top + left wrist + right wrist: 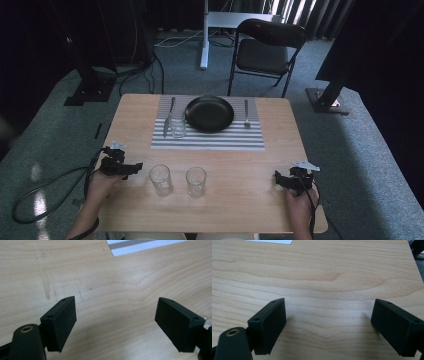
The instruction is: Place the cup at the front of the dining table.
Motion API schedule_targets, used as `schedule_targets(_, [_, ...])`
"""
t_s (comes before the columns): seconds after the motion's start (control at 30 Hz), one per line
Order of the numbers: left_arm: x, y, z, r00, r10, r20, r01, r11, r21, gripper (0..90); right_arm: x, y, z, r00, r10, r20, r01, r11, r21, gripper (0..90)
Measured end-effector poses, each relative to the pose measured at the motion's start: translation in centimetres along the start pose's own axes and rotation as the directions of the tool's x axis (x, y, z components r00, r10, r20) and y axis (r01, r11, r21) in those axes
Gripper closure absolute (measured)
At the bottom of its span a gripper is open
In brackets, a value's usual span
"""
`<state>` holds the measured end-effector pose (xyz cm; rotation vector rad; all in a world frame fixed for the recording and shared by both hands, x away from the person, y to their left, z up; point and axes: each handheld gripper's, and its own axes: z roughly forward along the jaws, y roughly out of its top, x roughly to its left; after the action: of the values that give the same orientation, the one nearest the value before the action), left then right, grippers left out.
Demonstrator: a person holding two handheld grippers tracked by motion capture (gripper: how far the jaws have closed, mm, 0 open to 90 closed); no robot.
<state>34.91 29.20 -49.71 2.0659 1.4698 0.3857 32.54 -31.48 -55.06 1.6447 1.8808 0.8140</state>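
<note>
A striped placemat (210, 137) at the table's far middle carries a black plate (209, 113), a knife (170, 115) on its left, a fork (246, 113) on its right and a clear glass (177, 127) by the knife. Two more clear glasses (160, 179) (196, 181) stand side by side near the front. My left gripper (134, 167) rests at the left edge, just left of those glasses, open with bare wood between its jaws (115, 320). My right gripper (278, 178) sits at the front right, open and empty (328, 322).
The wooden table (270, 150) has bare wood between the glasses and the right gripper. A corner of the placemat (140, 246) lies ahead of the left gripper. Beyond the table stand a black folding chair (267, 47) and a white desk leg (204, 35) on carpet.
</note>
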Motion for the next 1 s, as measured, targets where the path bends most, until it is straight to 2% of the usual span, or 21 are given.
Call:
schedule_targets(0.2, [0.4, -1.6, -0.6, 0.9998, -0.016, -0.013, 0.016, 0.9998, -0.01, 18.1, 0.0, 0.0, 0.0, 1.0, 0.0, 0.0, 0.0, 1.0, 0.0, 12.2])
schedule_targets(0.3, [0.6, -2.9, -1.1, 0.9992, -0.008, -0.04, 0.007, 0.9999, -0.013, 18.1, 0.0, 0.0, 0.0, 1.0, 0.0, 0.0, 0.0, 1.0, 0.0, 12.2])
schedule_targets(0.37, [0.7, -3.2, -1.2, 0.9991, -0.016, -0.038, 0.015, 0.9997, -0.021, 18.1, 0.0, 0.0, 0.0, 1.0, 0.0, 0.0, 0.0, 1.0, 0.0, 12.2])
schedule_targets(0.43, [1.0, -4.2, -1.6, 0.9984, -0.044, -0.036, 0.042, 0.9983, -0.039, 18.1, 0.0, 0.0, 0.0, 1.0, 0.001, 0.0, -0.001, 1.0, 0.0, 12.2])
schedule_targets(0.57, [1.0, -5.2, -1.9, 0.997, -0.055, -0.055, 0.052, 0.9975, -0.048, 18.1, 0.0, 0.0, 0.0, 1.0, 0.003, 0.0, -0.003, 1.0, 0.0, 12.2])
schedule_targets(0.67, [1.1, -6.6, -2.4, 0.9929, -0.068, -0.098, 0.06, 0.995, -0.079, 18.0, 0.0, 0.0, 0.0, 1.0, 0.002, 0.0, -0.002, 1.0, 0.001, 12.2])
schedule_targets(0.77, [1.1, -7.5, -3.0, 0.9834, -0.094, -0.155, 0.073, 0.9878, -0.138, 18.1, 0.0, 0.0, 0.0, 1.0, 0.002, 0.0, -0.002, 1.0, 0.001, 12.2])
schedule_targets(0.83, [1.2, -7.9, -3.5, 0.9796, -0.121, -0.161, 0.094, 0.9818, -0.165, 18.0, 0.0, 0.0, 0.0, 1.0, 0.002, 0.0, -0.002, 1.0, 0.001, 12.2])
schedule_targets(0.87, [1.3, -8.2, -3.7, 0.9756, -0.132, -0.175, 0.1, 0.9786, -0.18, 18.1, 0.0, 0.0, 0.0, 1.0, 0.003, 0.0, -0.003, 1.0, 0.001, 12.2])
schedule_targets(0.9, [1.3, -8.2, -3.7, 0.9756, -0.132, -0.175, 0.1, 0.9786, -0.18, 18.1, 0.0, 0.0, 0.0, 1.0, 0.003, 0.0, -0.003, 1.0, 0.001, 12.2])
schedule_targets(0.97, [1.4, -8.7, -3.8, 0.967, -0.147, -0.208, 0.106, 0.9745, -0.198, 18.1, 0.0, 0.0, 0.0, 1.0, 0.003, 0.0, -0.003, 1.0, 0.001, 12.2])
schedule_targets(1.0, [1.4, -9.0, -3.8, 0.9633, -0.146, -0.225, 0.101, 0.9749, -0.198, 18.1, 0.0, 0.0, 0.0, 1.0, 0.003, 0.0, -0.003, 1.0, 0.001, 12.2])
